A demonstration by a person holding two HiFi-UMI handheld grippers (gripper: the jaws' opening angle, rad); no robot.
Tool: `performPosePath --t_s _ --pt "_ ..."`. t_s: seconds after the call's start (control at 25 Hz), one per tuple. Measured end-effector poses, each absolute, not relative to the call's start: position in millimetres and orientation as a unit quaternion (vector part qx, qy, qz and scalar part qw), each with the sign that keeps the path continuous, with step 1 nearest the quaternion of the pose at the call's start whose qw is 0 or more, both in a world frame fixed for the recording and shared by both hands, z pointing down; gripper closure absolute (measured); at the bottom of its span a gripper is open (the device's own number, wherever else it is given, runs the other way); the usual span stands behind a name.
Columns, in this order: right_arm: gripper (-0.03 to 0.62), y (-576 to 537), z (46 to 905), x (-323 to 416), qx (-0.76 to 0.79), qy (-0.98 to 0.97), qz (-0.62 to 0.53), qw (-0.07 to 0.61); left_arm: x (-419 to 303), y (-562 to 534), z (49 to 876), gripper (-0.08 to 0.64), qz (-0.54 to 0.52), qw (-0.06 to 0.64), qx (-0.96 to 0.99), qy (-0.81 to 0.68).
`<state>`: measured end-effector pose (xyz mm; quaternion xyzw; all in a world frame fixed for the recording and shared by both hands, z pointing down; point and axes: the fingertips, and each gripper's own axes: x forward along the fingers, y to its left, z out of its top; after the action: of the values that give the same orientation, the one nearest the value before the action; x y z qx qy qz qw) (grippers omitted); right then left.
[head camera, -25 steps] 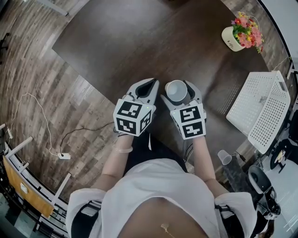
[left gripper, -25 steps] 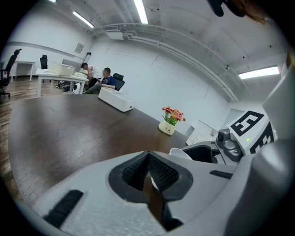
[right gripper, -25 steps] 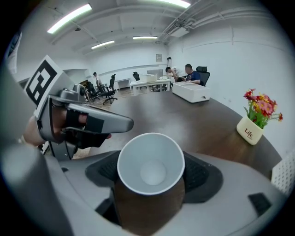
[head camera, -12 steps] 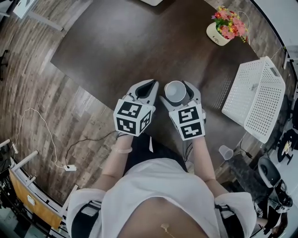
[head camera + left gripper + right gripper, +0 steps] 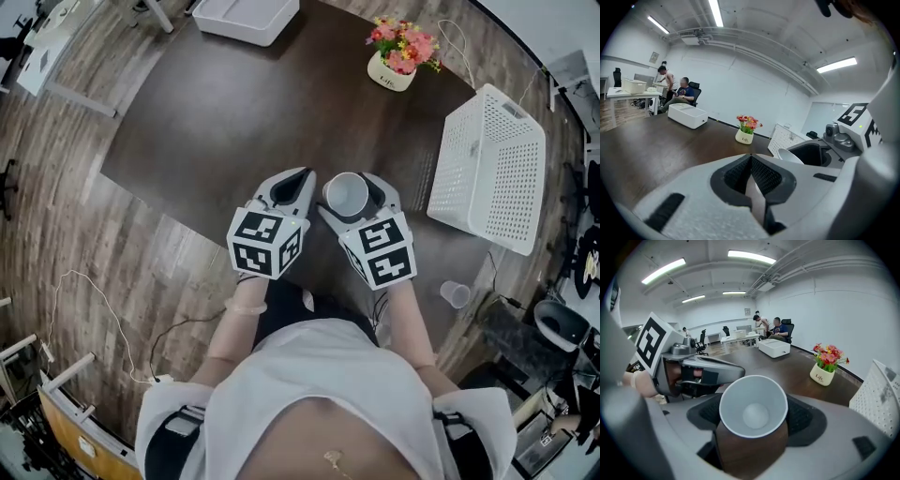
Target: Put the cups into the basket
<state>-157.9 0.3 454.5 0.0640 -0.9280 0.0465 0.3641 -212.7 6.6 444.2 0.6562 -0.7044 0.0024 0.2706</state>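
Your right gripper (image 5: 352, 190) pinches a white disposable cup (image 5: 346, 194) between its jaws, open mouth toward you, over the near edge of the dark brown wooden table (image 5: 216, 103). Your left gripper (image 5: 300, 176) is just beside it at 9 o'clock, jaws pressed together on nothing. The white perforated plastic basket (image 5: 487, 169) stands at 2 o'clock from the cup, well apart. A second, translucent cup (image 5: 455, 294) lies off the table at 4 o'clock.

Head view steeply down over table (image 5: 234, 112); both gripper views low, level, close; all share flowerpot (image 5: 392, 73).
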Motion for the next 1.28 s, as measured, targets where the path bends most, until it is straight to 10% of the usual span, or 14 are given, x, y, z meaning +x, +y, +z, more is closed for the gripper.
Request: performPosePath --t_s 1.28 --pt "0.193 -38 400 39 0.283 -0.894 0.087 0.337 3 -64 402 0.549 0.053 0.232 0.833 -0.499"
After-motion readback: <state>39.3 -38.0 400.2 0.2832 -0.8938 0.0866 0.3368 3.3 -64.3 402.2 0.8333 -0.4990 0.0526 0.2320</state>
